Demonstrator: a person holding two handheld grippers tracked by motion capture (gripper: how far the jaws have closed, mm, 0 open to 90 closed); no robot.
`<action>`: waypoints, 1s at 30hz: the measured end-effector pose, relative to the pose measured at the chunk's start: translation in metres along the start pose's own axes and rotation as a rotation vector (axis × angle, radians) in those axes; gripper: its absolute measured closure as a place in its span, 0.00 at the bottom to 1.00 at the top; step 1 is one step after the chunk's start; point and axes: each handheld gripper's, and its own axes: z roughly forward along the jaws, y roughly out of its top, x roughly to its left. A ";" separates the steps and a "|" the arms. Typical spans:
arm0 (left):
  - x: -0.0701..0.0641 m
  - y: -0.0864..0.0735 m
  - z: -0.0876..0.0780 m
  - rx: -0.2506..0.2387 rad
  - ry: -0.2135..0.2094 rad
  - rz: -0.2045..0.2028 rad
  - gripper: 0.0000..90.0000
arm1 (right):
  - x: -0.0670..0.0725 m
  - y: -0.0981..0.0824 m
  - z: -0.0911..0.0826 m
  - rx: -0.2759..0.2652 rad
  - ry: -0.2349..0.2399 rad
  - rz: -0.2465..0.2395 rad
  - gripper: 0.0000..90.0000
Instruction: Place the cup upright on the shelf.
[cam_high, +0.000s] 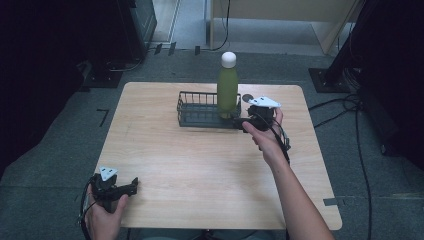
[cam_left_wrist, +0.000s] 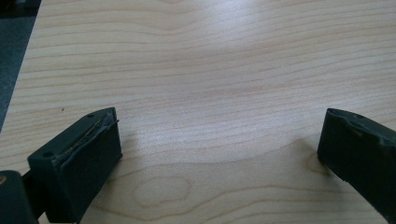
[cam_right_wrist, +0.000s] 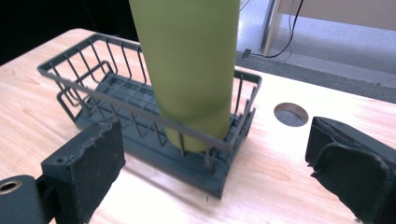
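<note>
At the near left corner of the wooden table (cam_high: 200, 165), the left gripper (cam_high: 131, 186) lay low over the bare board, held in the person's left hand (cam_high: 102, 212), a grey three-cornered plate on its top. Its jaws stood wide apart with nothing between them; in the left gripper view only pale wood grain lay between the two black pads (cam_left_wrist: 88, 158). The left gripper was well apart from everything else on the table. Farther in, right of centre, the person's right forearm (cam_high: 295, 195) reached across the table, the hand (cam_high: 265, 135) carrying the right gripper (cam_high: 241, 123), a cable trailing back along the wrist. That gripper pointed left toward the right end of a dark wire basket (cam_high: 197, 112) and sat just beside it. Its jaws were spread wide, gripping nothing; in the right gripper view the basket's corner (cam_right_wrist: 219, 154) lay between and beyond the pads (cam_right_wrist: 93, 163), not touched by them. A green bottle (cam_high: 227, 90) with a white cap (cam_high: 228, 59) stood upright inside the basket at its right end, its base close against the basket's end wall. In the right gripper view the bottle's body (cam_right_wrist: 187, 65) looked slightly blurred. A small round hole (cam_right_wrist: 291, 114) in the tabletop sat just right of the basket. Beyond the far edge lay grey floor (cam_high: 280, 65) with cables.
</note>
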 end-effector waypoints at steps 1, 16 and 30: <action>0.000 0.000 0.000 -0.001 0.000 -0.001 0.00 | -0.001 -0.005 -0.004 0.001 -0.004 0.001 0.05; 0.000 0.000 0.000 -0.001 0.000 0.000 0.00 | -0.018 -0.042 -0.034 0.003 -0.030 0.011 0.05; 0.000 0.000 0.000 -0.002 0.000 0.000 0.00 | -0.036 -0.080 -0.064 0.009 -0.041 0.040 0.05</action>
